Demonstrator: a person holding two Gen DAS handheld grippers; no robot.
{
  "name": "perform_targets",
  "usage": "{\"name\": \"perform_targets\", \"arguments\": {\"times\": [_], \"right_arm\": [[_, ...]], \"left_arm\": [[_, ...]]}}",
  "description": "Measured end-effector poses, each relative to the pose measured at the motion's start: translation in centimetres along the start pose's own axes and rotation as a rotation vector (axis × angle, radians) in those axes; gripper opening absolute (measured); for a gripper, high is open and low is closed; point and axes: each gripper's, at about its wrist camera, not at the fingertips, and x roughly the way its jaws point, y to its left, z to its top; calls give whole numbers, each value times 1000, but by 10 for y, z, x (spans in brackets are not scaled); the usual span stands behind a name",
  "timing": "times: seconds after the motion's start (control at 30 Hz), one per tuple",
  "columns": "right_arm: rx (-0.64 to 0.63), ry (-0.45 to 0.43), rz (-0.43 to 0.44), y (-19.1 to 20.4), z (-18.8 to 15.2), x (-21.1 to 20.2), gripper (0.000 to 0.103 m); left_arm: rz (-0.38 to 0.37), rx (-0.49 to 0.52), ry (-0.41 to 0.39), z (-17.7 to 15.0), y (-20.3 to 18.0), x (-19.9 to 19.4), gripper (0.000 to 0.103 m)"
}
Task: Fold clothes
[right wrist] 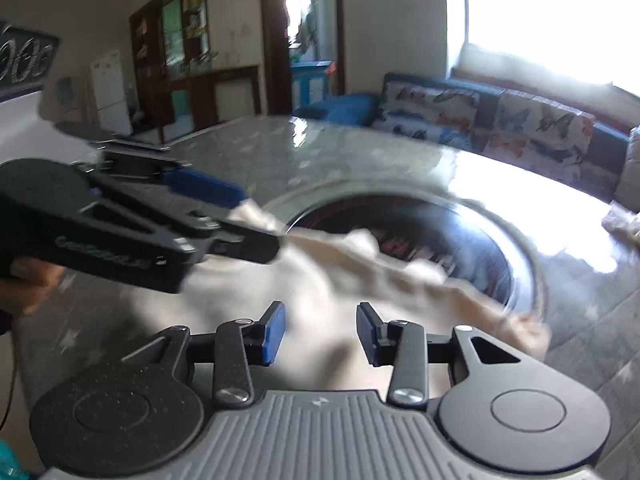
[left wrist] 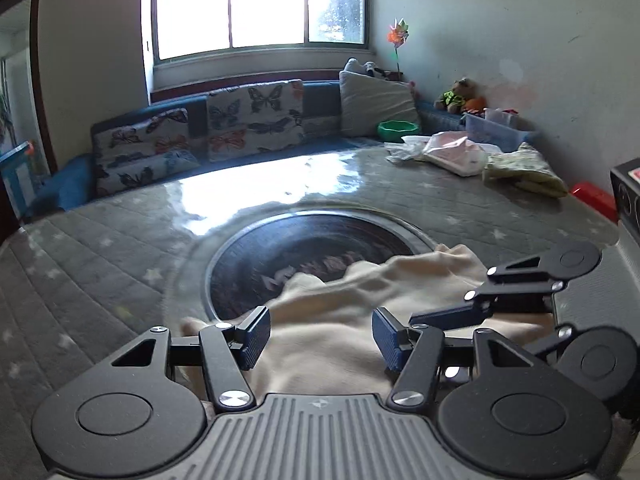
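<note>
The worktop [left wrist: 100, 248] under me is covered in a grey quilted cloth with pale stars, under a glossy clear sheet that throws back the glare from the window [left wrist: 260, 4]. In its middle sits a round dark inset [left wrist: 304, 248] ringed in metal, with blurred lettering I cannot read. Along the far edge runs a blue sofa [left wrist: 320, 96] with butterfly-print cushions [left wrist: 256, 116] and a plain grey pillow [left wrist: 376, 104]; at the far right corner lie a green bowl [left wrist: 398, 130], a heap of pink and yellow fabric [left wrist: 460, 152], a clear plastic box [left wrist: 500, 130] and a stuffed toy [left wrist: 456, 96] against the scuffed white wall. The right wrist view shows a doorway [right wrist: 312, 20] and dark wooden shelving [right wrist: 180, 40] beyond. The cream garment [left wrist: 340, 320], soft and rumpled into ridges, lies on the near side of the worktop, partly draped over the dark inset. My left claw [left wrist: 320, 336] has its ribbed blue pads [left wrist: 256, 336] apart, with the cloth lying between and below them; I cannot tell whether they touch it. My right claw [right wrist: 321, 334] is likewise spread apart over the cloth, which blurs in that view. In the left wrist view the right claw sits just to the right over the garment's edge; in the right wrist view the left claw's tips reach the cloth's bunched edge.
</note>
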Motion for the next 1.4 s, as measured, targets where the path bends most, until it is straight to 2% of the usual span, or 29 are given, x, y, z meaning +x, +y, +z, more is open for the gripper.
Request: {"name": "perform_targets", "arguments": {"times": [0.23,0.37,0.57,0.67,0.7,0.83,0.97,1.1,1.17,1.23,1.33,1.4], "right_arm": [[47,-29,-2,-6,-17,-31,39],[115,41,-11,-22,-30,-30,39],[146,-13,-51,-32,-30,-46,39],[240,29,-69,-50,-37,-38,39],[241,27,-68,-51,-37,-38,39],[209,3,-80,-50,-31,-42,39],[195,-27,-107,-56,-18,-37,39],[201,-27,-132,-68,-12,-23,39],[224,16,-150,-77,-16,-11,39],[228,18,-151,-80,-20,-9,39],[167,23,-164,-70,-13,-12,40],[117,17,-158,-60,-6,-16,40]], "left_arm": [[-9,-57,72,-25,7,12,58],[-10,-56,65,-30,8,10,58],[36,-96,20,-27,20,-7,58],[55,-129,35,-29,30,-6,58],[55,-141,46,-29,34,-5,58],[33,-129,-8,-16,35,-9,58],[35,-163,-32,-3,46,3,47],[86,-193,25,-7,63,25,35],[105,-214,49,-15,72,32,30],[81,-239,26,-20,79,27,29],[64,-264,12,-17,82,15,30],[61,-281,-2,-15,83,5,34]]}}
